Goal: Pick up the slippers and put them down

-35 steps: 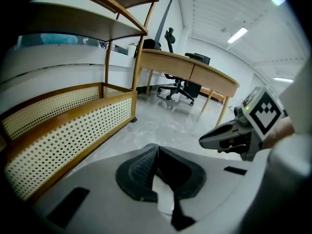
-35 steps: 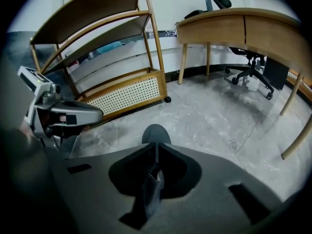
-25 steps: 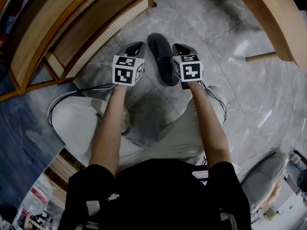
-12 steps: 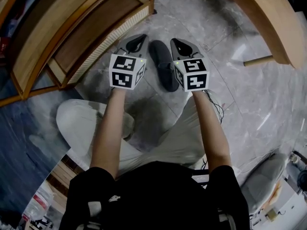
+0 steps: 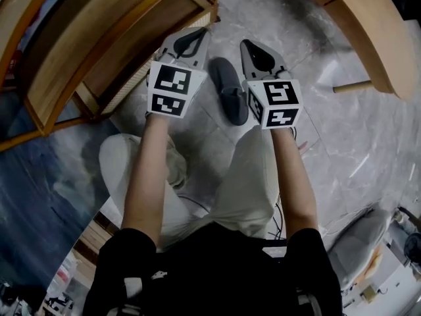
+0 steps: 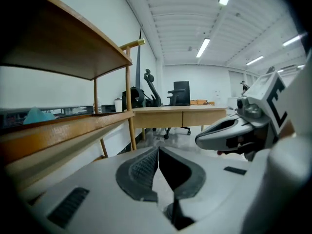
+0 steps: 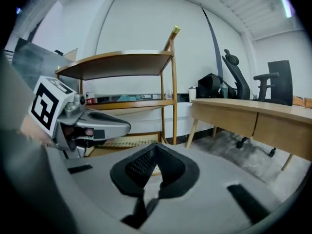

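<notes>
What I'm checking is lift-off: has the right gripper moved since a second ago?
Yes. The right gripper has risen toward the camera; its tip now reaches past the far end of the dark slipper.

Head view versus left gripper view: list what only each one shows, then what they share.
Only the head view: the dark slipper lying on the floor, plus the person's forearms and legs. Only the left gripper view: the ceiling lights, the office chairs, and a close look at the left gripper, its jaws together with nothing between them. Both: the right gripper, the wooden shelf unit and the wooden desk.
</notes>
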A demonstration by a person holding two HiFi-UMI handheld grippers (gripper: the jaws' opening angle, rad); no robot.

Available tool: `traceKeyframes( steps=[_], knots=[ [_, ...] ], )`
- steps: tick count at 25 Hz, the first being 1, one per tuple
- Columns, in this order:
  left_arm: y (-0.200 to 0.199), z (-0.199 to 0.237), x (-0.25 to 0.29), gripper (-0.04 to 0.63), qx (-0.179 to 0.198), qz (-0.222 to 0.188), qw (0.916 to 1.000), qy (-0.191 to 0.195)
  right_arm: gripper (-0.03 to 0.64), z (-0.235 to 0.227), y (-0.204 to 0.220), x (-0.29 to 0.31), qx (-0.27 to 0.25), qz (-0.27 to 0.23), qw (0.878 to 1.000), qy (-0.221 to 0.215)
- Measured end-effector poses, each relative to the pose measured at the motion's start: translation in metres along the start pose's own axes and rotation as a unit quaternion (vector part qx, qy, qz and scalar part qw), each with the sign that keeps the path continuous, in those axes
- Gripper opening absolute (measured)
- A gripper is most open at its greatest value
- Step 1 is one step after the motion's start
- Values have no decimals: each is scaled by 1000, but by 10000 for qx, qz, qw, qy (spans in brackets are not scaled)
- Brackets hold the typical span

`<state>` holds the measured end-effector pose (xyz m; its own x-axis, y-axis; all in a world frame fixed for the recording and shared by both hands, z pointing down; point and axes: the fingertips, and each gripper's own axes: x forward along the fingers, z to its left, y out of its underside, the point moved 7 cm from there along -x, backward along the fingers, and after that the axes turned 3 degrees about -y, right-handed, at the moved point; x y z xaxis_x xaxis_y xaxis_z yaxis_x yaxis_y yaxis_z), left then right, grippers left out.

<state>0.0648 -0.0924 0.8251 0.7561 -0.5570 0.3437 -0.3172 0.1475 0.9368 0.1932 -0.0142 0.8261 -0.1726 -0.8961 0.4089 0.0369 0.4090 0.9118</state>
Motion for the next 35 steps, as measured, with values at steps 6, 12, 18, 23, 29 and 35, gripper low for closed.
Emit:
traceKeyframes(
  steps=[6, 12, 18, 23, 29, 35],
  knots=[
    [-51, 10, -23, 7, -146, -36, 9998, 146, -2, 3, -57, -26, 68, -180, 9998, -28],
    [-116, 15, -61, 8, -378, -37, 9990, 240, -2, 7, -133, -61, 91, -184, 9997, -164],
    [-173, 30, -98, 8, -261, 153, 9995, 103, -2, 14, -205, -92, 238, -158, 9994, -220],
    [-234, 31, -130, 8, -80, 394, 9992, 48, -2, 18, -263, -126, 388, -100, 9990, -174],
    [-325, 24, -174, 8, -305, 172, 9993, 128, -2, 28, -343, -175, 309, -43, 9994, -153],
    [-408, 20, -213, 8, -456, 3, 9988, 163, -2, 37, -408, -225, 300, 14, 9995, -139]
  ],
)
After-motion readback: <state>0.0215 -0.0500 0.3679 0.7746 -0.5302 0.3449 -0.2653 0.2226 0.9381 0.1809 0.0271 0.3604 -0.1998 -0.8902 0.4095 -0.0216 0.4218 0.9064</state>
